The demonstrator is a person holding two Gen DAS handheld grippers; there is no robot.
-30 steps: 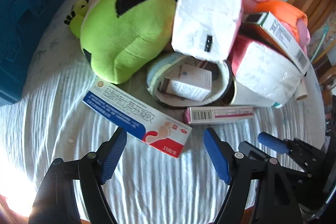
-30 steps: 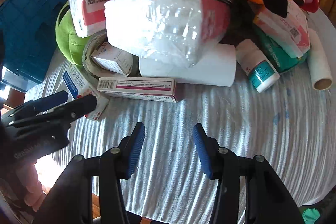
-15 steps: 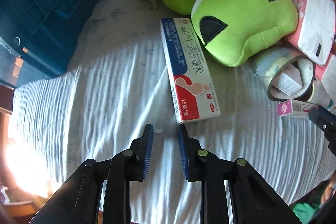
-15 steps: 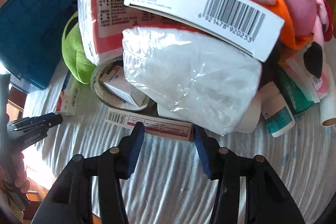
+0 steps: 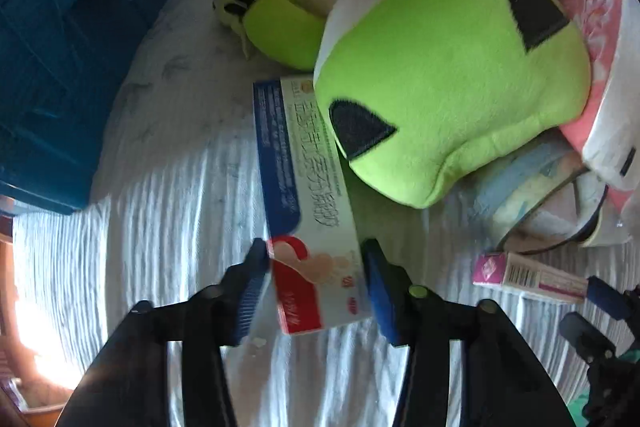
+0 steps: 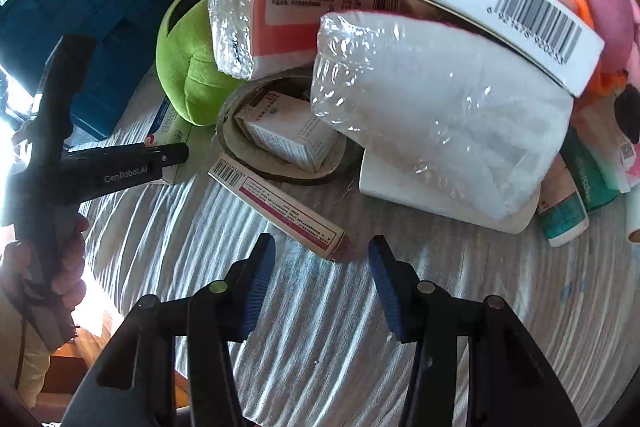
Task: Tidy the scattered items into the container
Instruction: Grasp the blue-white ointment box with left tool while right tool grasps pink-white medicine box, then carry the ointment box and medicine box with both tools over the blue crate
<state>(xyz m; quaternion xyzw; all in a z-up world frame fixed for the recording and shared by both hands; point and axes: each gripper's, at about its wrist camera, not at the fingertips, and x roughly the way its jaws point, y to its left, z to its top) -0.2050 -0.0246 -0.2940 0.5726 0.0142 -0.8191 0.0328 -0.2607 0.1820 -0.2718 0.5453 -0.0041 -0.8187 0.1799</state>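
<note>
At lower centre the left gripper, jaws opening, straddles the near end of the foot-cream box (its far end under the green plush), while the right gripper hangs open just below the pink-striped box, with the blue crate at upper left.

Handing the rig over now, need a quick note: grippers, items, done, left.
Left gripper: jaws opening, straddling the near end of the foot-cream box; grip not confirmed.
Right gripper: open, empty, just short of the pink-striped carton.
Blue crate sits beyond the pile, left side.
Done: nothing seen in the crate.
Left: box, carton, green plush, tissue packs, bottles and the rest.
</note>
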